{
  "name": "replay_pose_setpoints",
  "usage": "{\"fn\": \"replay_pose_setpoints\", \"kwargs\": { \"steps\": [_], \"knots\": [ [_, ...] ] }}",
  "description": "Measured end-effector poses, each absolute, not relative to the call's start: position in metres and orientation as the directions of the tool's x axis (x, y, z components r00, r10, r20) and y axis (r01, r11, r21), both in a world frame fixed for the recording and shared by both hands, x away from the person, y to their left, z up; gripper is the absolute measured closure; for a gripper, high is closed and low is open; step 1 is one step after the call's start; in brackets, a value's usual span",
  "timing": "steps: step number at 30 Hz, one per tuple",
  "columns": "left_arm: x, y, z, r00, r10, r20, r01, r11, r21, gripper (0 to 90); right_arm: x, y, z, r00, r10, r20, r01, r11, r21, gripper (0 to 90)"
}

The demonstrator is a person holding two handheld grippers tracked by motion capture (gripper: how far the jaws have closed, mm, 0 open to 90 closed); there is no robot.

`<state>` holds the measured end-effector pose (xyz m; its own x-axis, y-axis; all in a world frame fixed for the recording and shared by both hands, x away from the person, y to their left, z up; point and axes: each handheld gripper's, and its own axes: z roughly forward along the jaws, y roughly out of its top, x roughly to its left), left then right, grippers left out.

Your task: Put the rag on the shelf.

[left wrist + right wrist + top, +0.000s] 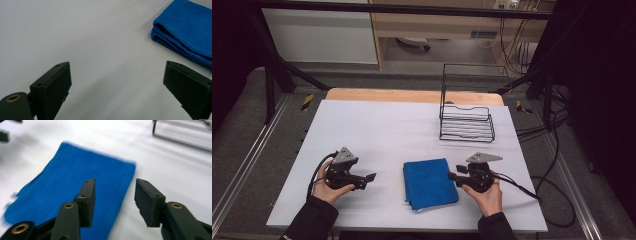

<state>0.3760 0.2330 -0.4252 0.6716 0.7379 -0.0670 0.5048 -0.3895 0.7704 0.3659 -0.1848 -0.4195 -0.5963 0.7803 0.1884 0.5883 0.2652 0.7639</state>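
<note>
High view: folded blue terry towel (430, 183) lies near black wire rack (466, 120).

The setting is a laboratory recording station. A white tabletop (377, 125) stands inside a black metal frame (402, 9), with rails (242, 170) running along the grey floor on both sides. Loose black cables (557, 200) trail across the floor beyond the right fingers. Farther ahead of the fingers, a wooden bench (437, 22) carries a wall socket (506, 4) and hanging wires (512, 50).
</note>
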Motion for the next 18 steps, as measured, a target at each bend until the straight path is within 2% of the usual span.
{"fn": "replay_pose_setpoints", "kwargs": {
  "steps": [1,2,5,10,13,18],
  "knots": [
    [0.376,0.233,-0.425,0.672,0.738,-0.067,0.505,-0.389,0.770,8.0,0.366,-0.185,-0.419,-0.596,0.780,0.188,0.588,0.265,0.764,51.3],
    [0.376,0.233,-0.425,0.673,0.737,-0.068,0.504,-0.390,0.771,8.0,0.384,-0.182,-0.423,-0.597,0.782,0.180,0.586,0.272,0.763,51.8],
    [0.376,0.233,-0.425,0.672,0.737,-0.068,0.505,-0.389,0.771,8.0,0.406,-0.175,-0.432,-0.593,0.783,0.188,0.608,0.282,0.742,55.7],
    [0.376,0.234,-0.425,0.674,0.736,-0.069,0.505,-0.390,0.770,8.0,0.424,-0.168,-0.444,-0.584,0.788,0.195,0.634,0.292,0.716,61.7],
    [0.376,0.234,-0.425,0.674,0.735,-0.069,0.503,-0.389,0.772,8.0,0.429,-0.166,-0.450,-0.583,0.787,0.203,0.649,0.300,0.700,67.2],
    [0.376,0.232,-0.426,0.678,0.732,-0.067,0.504,-0.396,0.768,8.0,0.425,-0.164,-0.452,-0.579,0.784,0.225,0.658,0.287,0.696,83.6]
  ]
}}
